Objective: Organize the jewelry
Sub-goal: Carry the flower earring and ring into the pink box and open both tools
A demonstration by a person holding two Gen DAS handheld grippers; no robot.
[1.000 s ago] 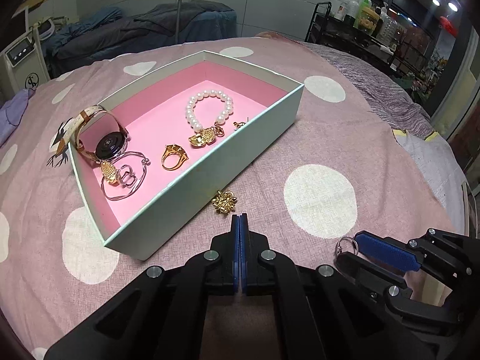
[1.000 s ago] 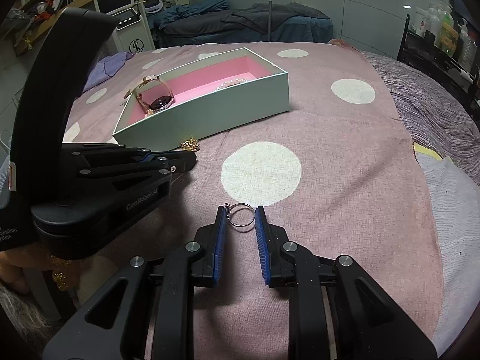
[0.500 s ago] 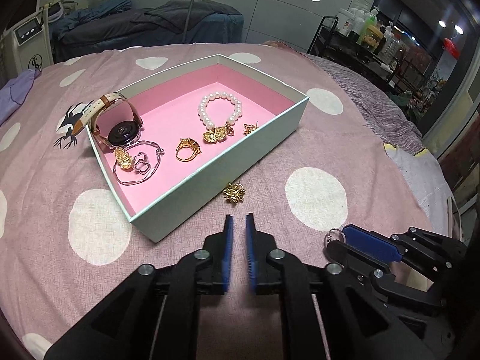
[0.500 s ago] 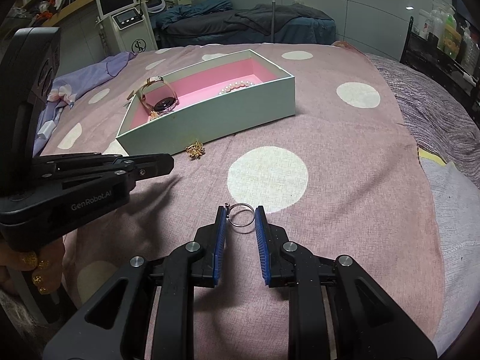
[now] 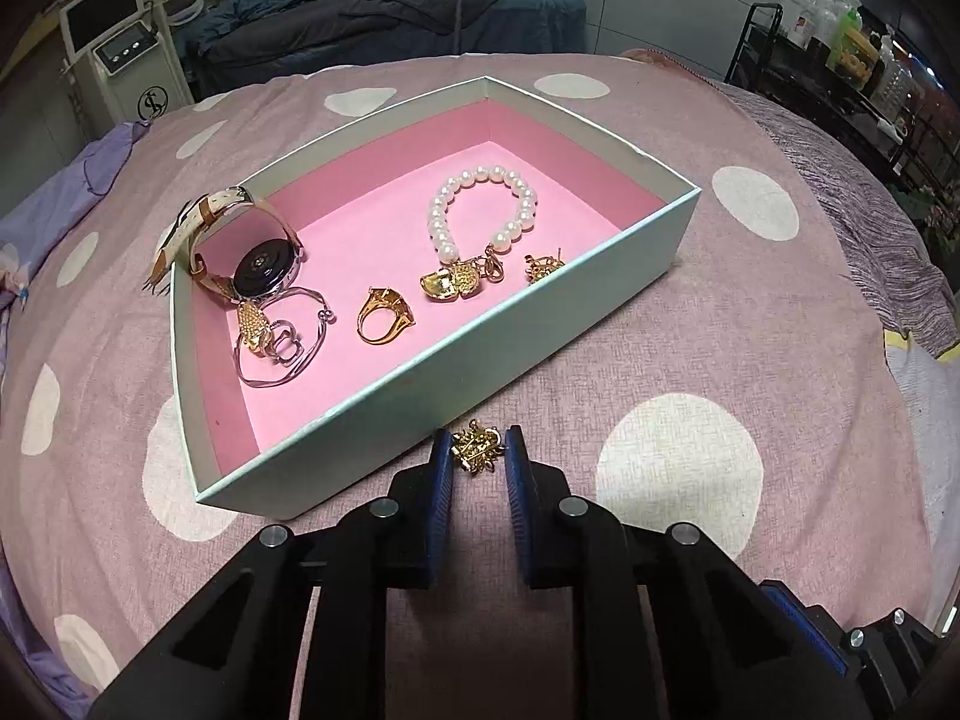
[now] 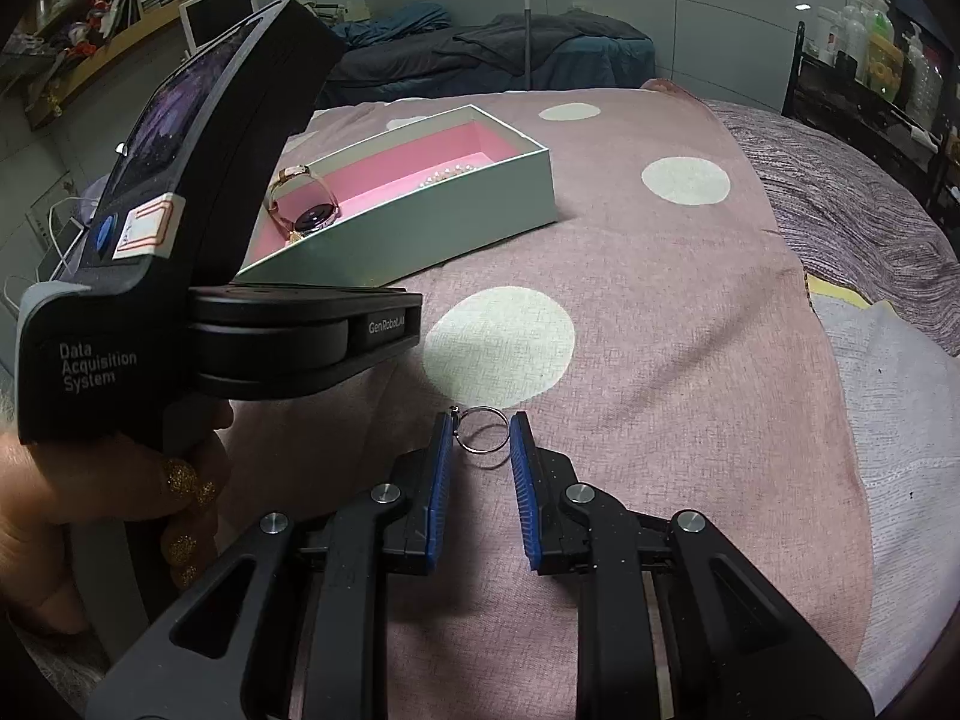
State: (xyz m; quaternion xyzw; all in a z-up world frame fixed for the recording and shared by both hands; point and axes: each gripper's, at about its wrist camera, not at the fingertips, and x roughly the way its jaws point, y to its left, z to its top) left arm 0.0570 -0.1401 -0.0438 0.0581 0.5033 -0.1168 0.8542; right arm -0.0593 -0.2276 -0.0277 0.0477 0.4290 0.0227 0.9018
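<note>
A mint box with a pink inside (image 5: 540,336) lies on the polka-dot cloth; it also shows in the right wrist view (image 6: 456,222). In it are a watch (image 5: 252,252), a silver bangle (image 5: 282,348), a gold ring (image 5: 384,318), a pearl bracelet (image 5: 480,210) and a gold earring (image 5: 543,267). My left gripper (image 5: 478,450) is open, its fingertips either side of a small gold brooch (image 5: 477,447) on the cloth beside the box. My right gripper (image 6: 482,435) is open around a silver hoop ring (image 6: 483,429) lying on the cloth.
The left gripper's body (image 6: 198,276) and the hand holding it fill the left of the right wrist view. The bed's right edge has grey and white covers (image 6: 888,420). A shelf cart (image 5: 840,78) stands at the far right, a machine (image 5: 120,48) at the far left.
My left gripper has opened from shut and moved forward, so its fingertips now flank the gold brooch. The right gripper stays open around the silver ring.
</note>
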